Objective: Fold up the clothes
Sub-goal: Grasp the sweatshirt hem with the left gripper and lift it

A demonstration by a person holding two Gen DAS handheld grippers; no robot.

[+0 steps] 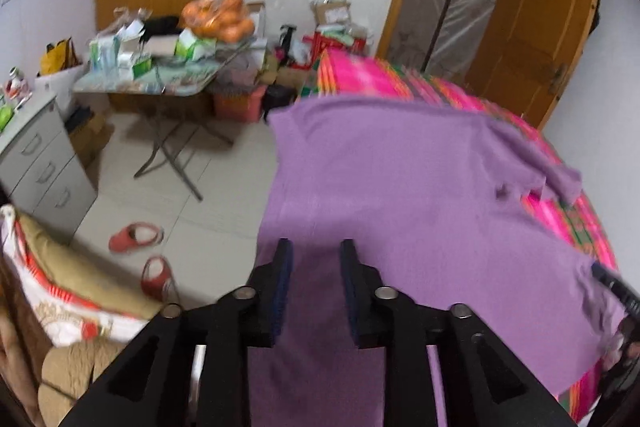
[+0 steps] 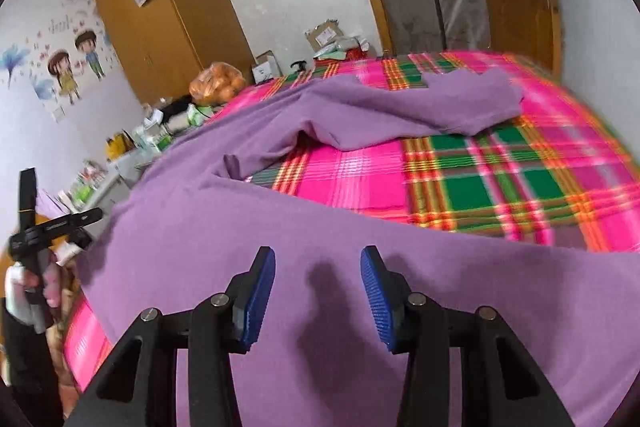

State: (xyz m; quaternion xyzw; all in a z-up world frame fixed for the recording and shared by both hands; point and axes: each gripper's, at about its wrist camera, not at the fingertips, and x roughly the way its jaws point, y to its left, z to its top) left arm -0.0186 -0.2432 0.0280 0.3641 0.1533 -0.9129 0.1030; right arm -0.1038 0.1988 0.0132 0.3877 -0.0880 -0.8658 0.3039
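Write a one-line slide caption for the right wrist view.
Open right tool above a purple knit garment spread on a pink-green plaid bedcover.

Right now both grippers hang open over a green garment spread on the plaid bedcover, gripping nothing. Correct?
Not quite: the garment is purple, not green, as the right wrist view shows. The left gripper and right gripper do hang open above it on the plaid bedcover, gripping nothing.

Two close downward views, shared purple garment point(image 1: 400, 187)

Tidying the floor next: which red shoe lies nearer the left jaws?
The lower red shoe, beside the pillow; the other red shoe lies farther out on the tiles.
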